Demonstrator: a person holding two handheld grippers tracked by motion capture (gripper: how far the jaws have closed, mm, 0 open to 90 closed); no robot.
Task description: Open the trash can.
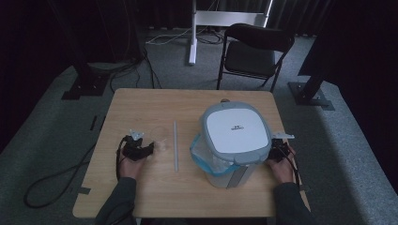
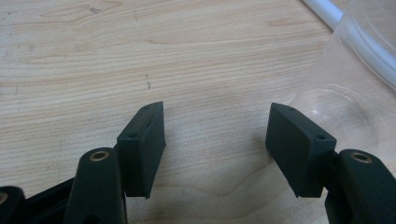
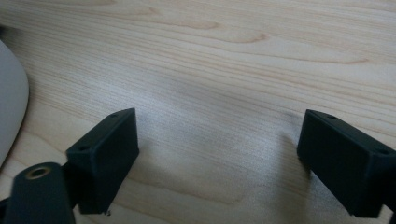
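A white and grey lidded bin (image 1: 235, 138) with a blue-rimmed plastic liner (image 1: 202, 155) stands on the right half of the wooden table (image 1: 141, 105). A white straw (image 1: 175, 145) lies left of it, and a clear plastic cup (image 1: 162, 144) lies beside the straw. My left gripper (image 1: 141, 149) rests on the table just left of the cup, open, with bare wood between its jaws (image 2: 217, 149); the cup (image 2: 359, 88) and straw (image 2: 327, 11) sit at its right. My right gripper (image 1: 279, 152) rests open at the bin's right side (image 3: 219, 163); the bin's edge (image 3: 9, 112) shows at left.
A black folding chair (image 1: 256, 51) and a white stand base (image 1: 192, 37) are beyond the table's far edge. Black stand feet (image 1: 84, 86) and cables lie on the grey carpet at left and right. Wood shows bare at the table's far side and front left.
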